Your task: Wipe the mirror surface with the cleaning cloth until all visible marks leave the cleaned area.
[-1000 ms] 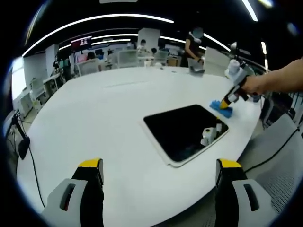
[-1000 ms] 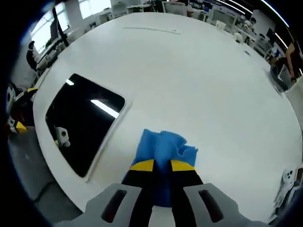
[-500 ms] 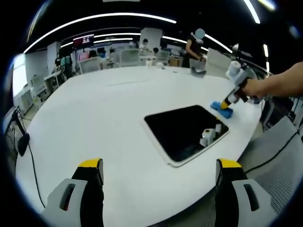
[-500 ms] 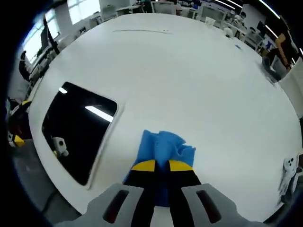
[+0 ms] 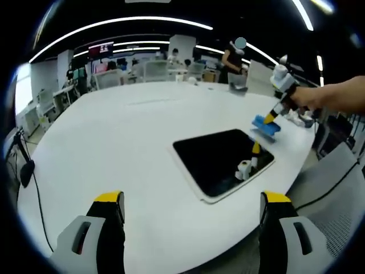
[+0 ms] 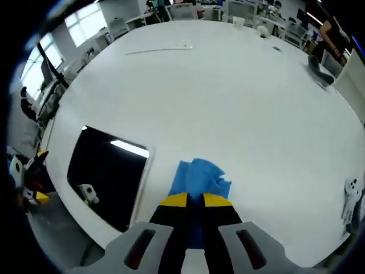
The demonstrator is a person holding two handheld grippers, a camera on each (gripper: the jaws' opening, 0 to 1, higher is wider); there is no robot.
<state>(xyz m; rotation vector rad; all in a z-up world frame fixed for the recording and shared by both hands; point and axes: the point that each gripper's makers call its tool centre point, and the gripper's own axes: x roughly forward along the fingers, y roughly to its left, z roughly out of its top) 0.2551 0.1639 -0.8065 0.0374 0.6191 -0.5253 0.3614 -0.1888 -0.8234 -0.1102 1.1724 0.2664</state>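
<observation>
A dark rectangular mirror (image 5: 219,160) (image 6: 105,174) with a white frame lies flat on the big white table (image 5: 114,142), near its edge. My right gripper (image 6: 195,200) is shut on a blue cleaning cloth (image 6: 197,180), which hangs lifted above the table just beside the mirror's far corner. In the left gripper view the same cloth (image 5: 264,125) dangles from the right gripper (image 5: 272,116), held by a person's hand. My left gripper (image 5: 191,200) stands open over the table's near edge, nothing between its jaws, well short of the mirror.
Office desks, chairs and monitors (image 5: 100,51) line the far side of the room, with a person (image 5: 232,57) standing at the back. A grey chair (image 5: 336,188) sits by the table edge on the right. A cable (image 5: 40,200) hangs at the left.
The right gripper has lifted the blue cloth off the table and carried it toward the mirror's far corner. The left gripper has stayed put.
</observation>
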